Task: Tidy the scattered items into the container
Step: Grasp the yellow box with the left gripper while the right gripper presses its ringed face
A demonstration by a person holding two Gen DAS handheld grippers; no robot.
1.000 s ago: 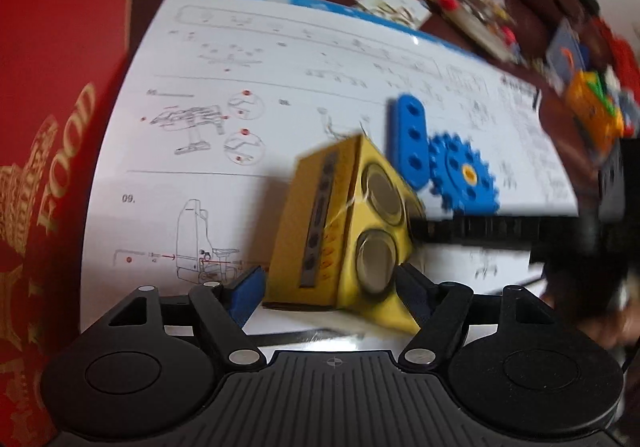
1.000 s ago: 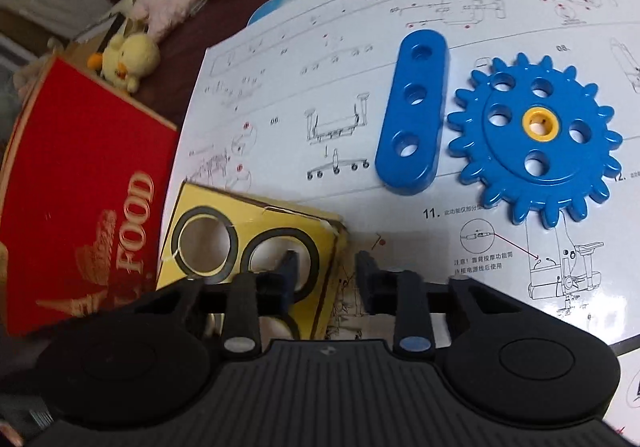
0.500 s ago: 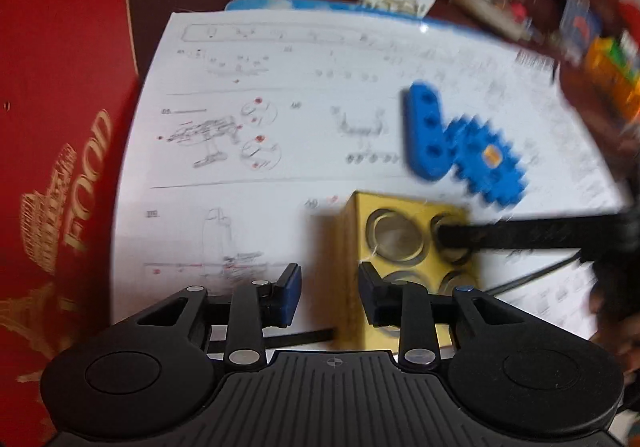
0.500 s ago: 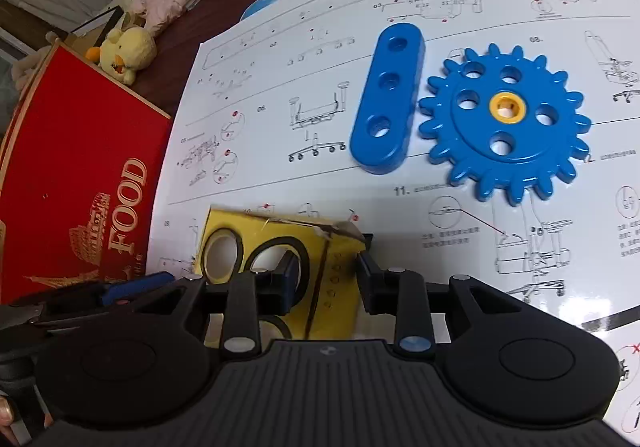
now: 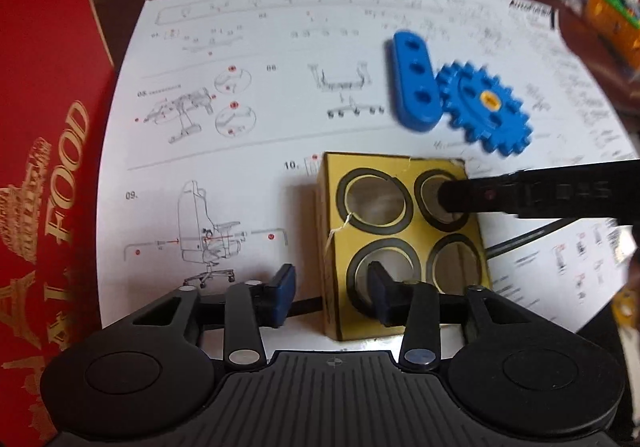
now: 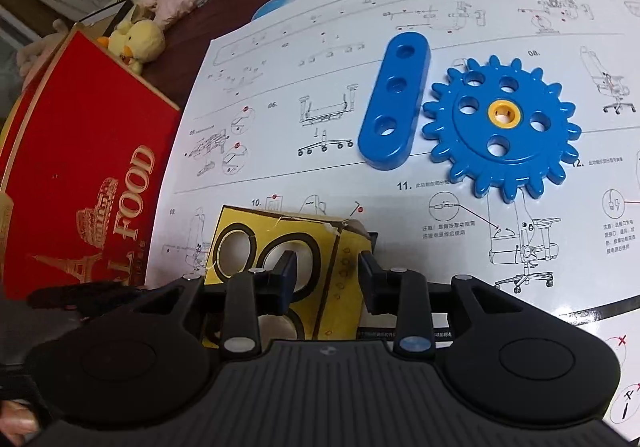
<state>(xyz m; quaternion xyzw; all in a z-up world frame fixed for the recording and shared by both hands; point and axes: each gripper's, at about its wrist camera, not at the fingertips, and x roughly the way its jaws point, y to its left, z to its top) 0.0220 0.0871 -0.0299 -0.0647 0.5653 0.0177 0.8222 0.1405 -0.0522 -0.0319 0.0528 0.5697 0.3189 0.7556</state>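
The yellow box [image 5: 400, 243] with four round holes lies near the front edge of the instruction sheet [image 5: 248, 143]. The left gripper [image 5: 332, 291] has just been closing; it now stands narrow, straddling the box's left wall, one finger outside, one in a hole. The right gripper [image 6: 326, 277] has just been opening; it straddles the box's right corner, and whether its pads press cannot be told. The blue bar [image 6: 394, 103] and blue gear [image 6: 504, 131] lie mid-sheet, touching, untouched. The red container [image 6: 80, 183] adjoins the sheet's left edge. Nothing visibly stowed; all three items remain.
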